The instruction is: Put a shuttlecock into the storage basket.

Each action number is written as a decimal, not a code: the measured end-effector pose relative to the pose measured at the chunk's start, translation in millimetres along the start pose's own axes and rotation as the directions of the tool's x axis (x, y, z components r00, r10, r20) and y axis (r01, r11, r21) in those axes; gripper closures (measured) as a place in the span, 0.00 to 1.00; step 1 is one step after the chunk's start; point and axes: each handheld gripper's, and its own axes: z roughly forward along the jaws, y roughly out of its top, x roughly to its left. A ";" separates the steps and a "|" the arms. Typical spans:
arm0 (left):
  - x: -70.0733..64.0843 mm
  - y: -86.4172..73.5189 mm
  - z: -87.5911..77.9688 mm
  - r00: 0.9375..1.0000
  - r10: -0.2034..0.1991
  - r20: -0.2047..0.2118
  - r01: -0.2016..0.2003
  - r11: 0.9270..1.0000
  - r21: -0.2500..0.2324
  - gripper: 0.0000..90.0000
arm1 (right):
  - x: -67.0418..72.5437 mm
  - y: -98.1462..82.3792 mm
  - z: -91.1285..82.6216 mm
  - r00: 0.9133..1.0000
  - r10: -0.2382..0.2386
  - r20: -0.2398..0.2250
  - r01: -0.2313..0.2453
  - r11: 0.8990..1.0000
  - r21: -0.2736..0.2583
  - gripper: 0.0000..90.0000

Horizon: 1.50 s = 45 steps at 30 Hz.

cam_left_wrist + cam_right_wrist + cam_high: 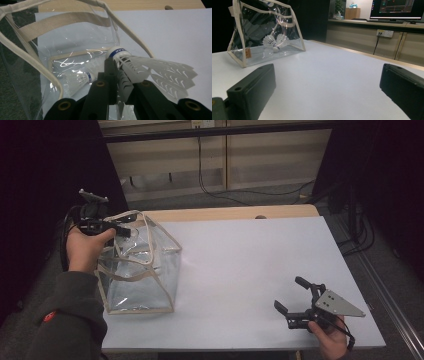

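The left tongs (117,75) are clamped on a shuttlecock (147,70), pinching its white skirt just behind the blue-banded cork, and hold it over the open mouth of the clear bag (140,270) at the worktop's (250,260) left side. A second shuttlecock (77,80) already lies on the bag's floor. The right tongs (296,296) rest near the front right corner, jaws spread wide with nothing between them, well apart from the bag.

The main risk, as I judge it, is the release: the skirt juts sideways past the cream rim (130,32), so if the jaws part here the feathers could snag on the trim or a strap (62,21) and tip the shuttlecock out onto the worktop. The bag is soft and unsupported (no second grip steadies it), so a nudge from the left tongs could fold the mouth shut. The thin skirt may also crush under the grip.
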 end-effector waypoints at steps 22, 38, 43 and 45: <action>-0.3 -3.5 9.4 1.000 0.005 0.002 -0.005 1.000 0.018 0.95 | 0.3 0.4 -0.3 1.000 0.003 0.001 -0.003 1.000 0.000 0.00; 1.1 -6.7 16.6 1.000 0.004 0.002 -0.004 0.999 0.035 0.95 | 0.2 0.5 -0.6 1.000 0.006 0.002 -0.006 1.000 -0.001 0.00; 1.8 -8.3 18.7 1.000 0.000 -0.002 0.000 0.999 0.038 0.95 | 0.4 0.4 -0.3 1.000 0.005 0.000 -0.005 1.000 0.000 0.00; 2.5 -8.8 19.3 1.000 0.003 0.000 -0.003 0.999 0.043 0.95 | 0.4 0.5 -0.4 1.000 0.004 0.000 -0.004 1.000 -0.001 0.00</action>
